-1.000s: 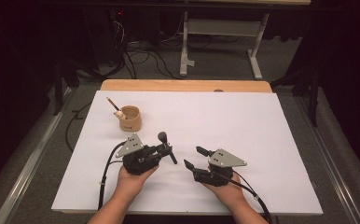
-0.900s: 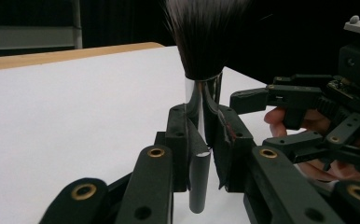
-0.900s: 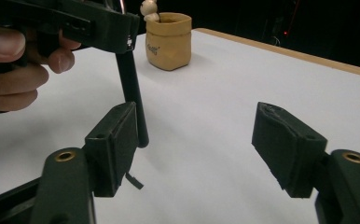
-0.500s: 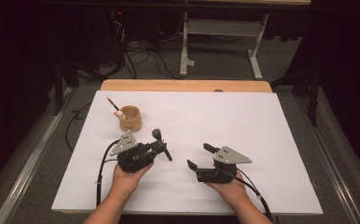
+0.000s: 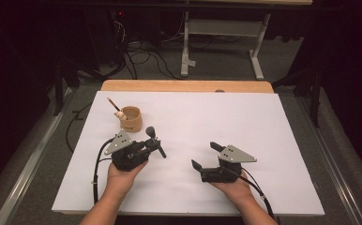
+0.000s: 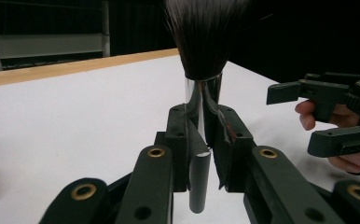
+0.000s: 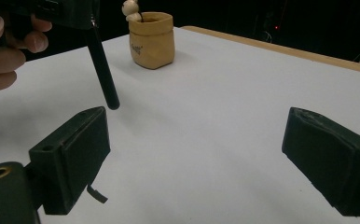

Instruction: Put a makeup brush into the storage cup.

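Note:
A makeup brush (image 5: 154, 139) with a black handle and dark bristles (image 6: 201, 37) stands tilted in my left gripper (image 5: 147, 149), which is shut on its handle (image 6: 197, 116). My right gripper (image 5: 206, 155) lies to the right of it, apart from the brush. Its jaws have just been opening and stand wide with nothing between them (image 7: 201, 156). In the right gripper view the brush handle's end (image 7: 104, 77) hangs over the white sheet (image 7: 225, 93), ahead of the left jaw. The left gripper view shows the right gripper (image 6: 308, 116) at the right edge.
A tan cup (image 5: 131, 118) with a thin stick topped by a small wooden figure (image 7: 132, 10) stands at the back left of the white sheet (image 5: 245, 117). A wooden table edge (image 5: 184, 86) runs behind. Beyond it are cables and a metal frame on the floor.
The right gripper's jaws have spread wider. The left gripper with the brush has drifted a little to the left, away from the right gripper.

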{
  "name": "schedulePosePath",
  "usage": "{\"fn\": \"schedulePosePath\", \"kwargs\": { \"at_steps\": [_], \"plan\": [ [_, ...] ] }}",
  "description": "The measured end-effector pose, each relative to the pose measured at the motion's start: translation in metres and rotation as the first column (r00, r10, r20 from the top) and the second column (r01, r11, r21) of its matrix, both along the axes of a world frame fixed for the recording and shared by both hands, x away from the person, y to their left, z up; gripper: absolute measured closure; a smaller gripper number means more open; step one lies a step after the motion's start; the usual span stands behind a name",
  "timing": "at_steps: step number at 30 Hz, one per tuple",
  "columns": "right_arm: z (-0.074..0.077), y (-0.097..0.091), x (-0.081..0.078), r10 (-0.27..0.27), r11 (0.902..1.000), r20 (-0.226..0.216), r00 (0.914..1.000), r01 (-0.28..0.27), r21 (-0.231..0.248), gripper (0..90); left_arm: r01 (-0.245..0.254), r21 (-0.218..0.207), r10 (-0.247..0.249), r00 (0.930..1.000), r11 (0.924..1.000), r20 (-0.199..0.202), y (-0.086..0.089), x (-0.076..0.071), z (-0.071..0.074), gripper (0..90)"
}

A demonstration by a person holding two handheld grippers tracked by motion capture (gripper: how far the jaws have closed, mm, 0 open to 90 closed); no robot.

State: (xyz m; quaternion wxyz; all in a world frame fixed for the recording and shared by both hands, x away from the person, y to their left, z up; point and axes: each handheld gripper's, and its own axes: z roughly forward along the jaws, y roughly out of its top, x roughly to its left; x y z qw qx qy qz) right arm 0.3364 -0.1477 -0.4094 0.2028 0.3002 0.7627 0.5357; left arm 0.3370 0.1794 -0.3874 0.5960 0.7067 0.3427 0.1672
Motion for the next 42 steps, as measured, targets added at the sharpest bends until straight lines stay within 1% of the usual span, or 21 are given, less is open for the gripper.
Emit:
{"fn": "schedulePosePath", "kwargs": {
  "at_steps": [3,5,7,11,13,18,20,21,25,29,31,34,35,39,41,42],
  "plan": [
    [0.000,-0.002,0.001,-0.001,1.0000,0.000,1.0000,0.001,-0.007,7.0,-0.018,0.010,0.018,0.9998,0.9998,0.004,0.004,0.001,0.001,76.7],
    [0.000,-0.004,0.001,-0.005,1.0000,-0.004,1.0000,0.005,-0.003,5.3,-0.029,0.014,0.029,0.9996,0.9995,0.005,0.007,0.001,0.001,76.7],
    [0.000,-0.004,0.001,-0.007,1.0000,0.003,1.0000,0.007,-0.005,3.7,-0.038,0.019,0.038,0.9993,0.9991,0.007,0.009,0.001,0.002,76.7],
    [-0.001,-0.003,0.001,-0.008,1.0000,0.000,1.0000,0.008,-0.005,1.4,-0.052,0.017,0.052,0.9986,0.9985,0.012,0.013,0.001,0.004,76.7],
    [-0.001,-0.003,0.001,-0.010,0.9999,0.002,0.9999,0.010,-0.011,1.3,-0.057,0.017,0.056,0.9983,0.9982,0.014,0.016,0.001,0.005,76.7],
    [-0.001,-0.004,0.002,-0.019,0.9998,0.002,0.9998,0.019,-0.009,1.2,-0.076,0.015,0.075,0.9969,0.9970,0.023,0.023,0.001,0.008,76.7],
    [-0.001,-0.005,0.003,-0.020,0.9998,0.002,0.9998,0.020,0.001,1.2,-0.084,0.012,0.084,0.9962,0.9964,0.024,0.025,0.001,0.009,76.7],
    [-0.001,-0.005,0.003,-0.020,0.9997,-0.011,0.9997,0.020,0.009,1.2,-0.093,0.015,0.092,0.9954,0.9956,0.027,0.027,0.001,0.009,76.7],
    [-0.001,-0.004,0.005,-0.025,0.9995,-0.005,0.9997,0.025,0.018,1.3,-0.107,0.015,0.107,0.9939,0.9941,0.025,0.032,0.001,0.011,76.7],
    [-0.001,-0.005,0.005,-0.028,0.9995,-0.012,0.9995,0.028,0.014,1.3,-0.126,0.016,0.125,0.9918,0.9919,0.027,0.037,0.001,0.012,76.8],
    [-0.001,-0.005,0.005,-0.029,0.9995,-0.012,0.9995,0.029,0.007,1.3,-0.134,0.016,0.133,0.9908,0.9909,0.026,0.039,0.002,0.012,76.7],
    [-0.001,-0.005,0.005,-0.030,0.9995,-0.006,0.9995,0.030,0.011,1.3,-0.140,0.016,0.139,0.9899,0.9900,0.025,0.041,0.002,0.013,76.7],
    [-0.001,-0.005,0.005,-0.032,0.9994,-0.009,0.9995,0.032,0.012,1.3,-0.151,0.010,0.150,0.9883,0.9885,0.026,0.044,0.001,0.014,76.8],
    [0.000,-0.008,0.005,-0.032,0.9995,-0.006,0.9995,0.032,-0.004,1.3,-0.167,0.012,0.167,0.9855,0.9858,0.030,0.050,0.001,0.016,76.8],
    [0.001,-0.009,0.004,-0.035,0.9994,-0.009,0.9993,0.035,0.005,1.3,-0.177,0.012,0.176,0.9839,0.9842,0.030,0.053,0.001,0.016,76.8],
    [0.001,-0.010,0.004,-0.034,0.9994,-0.004,0.9994,0.034,0.001,1.3,-0.180,0.009,0.180,0.9833,0.9837,0.029,0.054,0.001,0.016,76.8]
  ]
}}
